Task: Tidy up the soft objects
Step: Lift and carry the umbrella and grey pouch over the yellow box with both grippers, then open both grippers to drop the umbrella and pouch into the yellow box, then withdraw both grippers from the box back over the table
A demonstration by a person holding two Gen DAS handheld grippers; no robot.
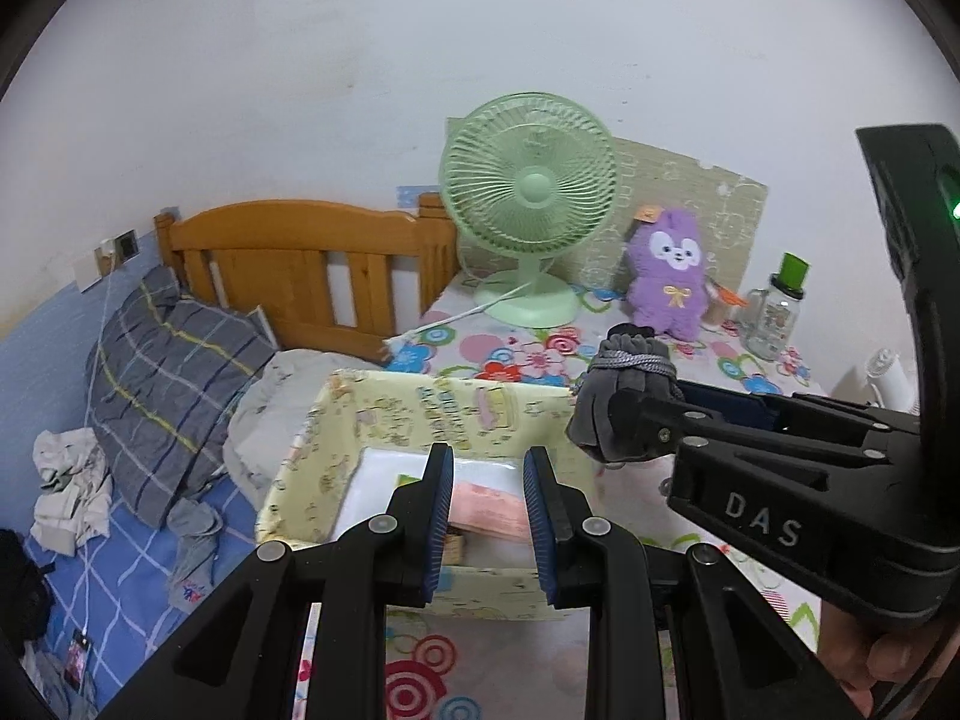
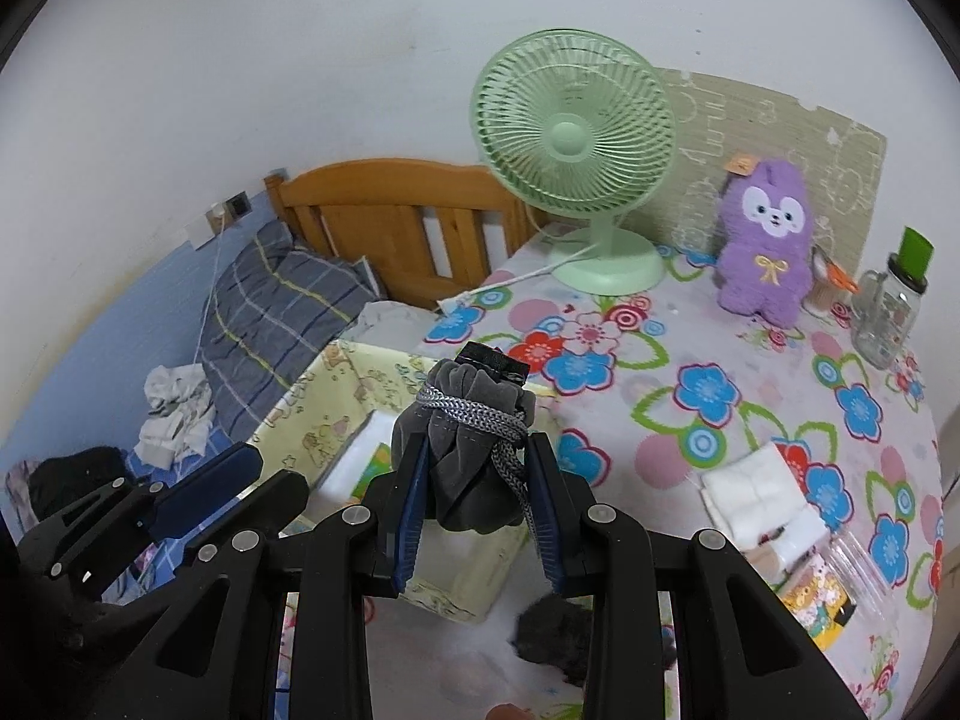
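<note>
My right gripper (image 2: 474, 468) is shut on a grey velvet drawstring pouch (image 2: 468, 408), which hangs in the air over the near right corner of a pale yellow fabric box (image 2: 300, 420). In the left wrist view the pouch (image 1: 630, 360) sits at the tip of the right gripper (image 1: 618, 420), beside the box (image 1: 396, 402). My left gripper (image 1: 489, 510) hovers above the box's near edge, open, with nothing between its blue pads. The box holds a white flat item (image 1: 372, 480) and a pink piece (image 1: 486, 510).
On the flowered tablecloth (image 2: 660, 360) stand a green fan (image 2: 576, 138), a purple plush (image 2: 762, 246) and a glass bottle (image 2: 888, 312). Folded white cloths (image 2: 756, 498) and a dark fuzzy thing (image 2: 558, 630) lie nearer. A bed with a checked pillow (image 1: 168, 372) is at left.
</note>
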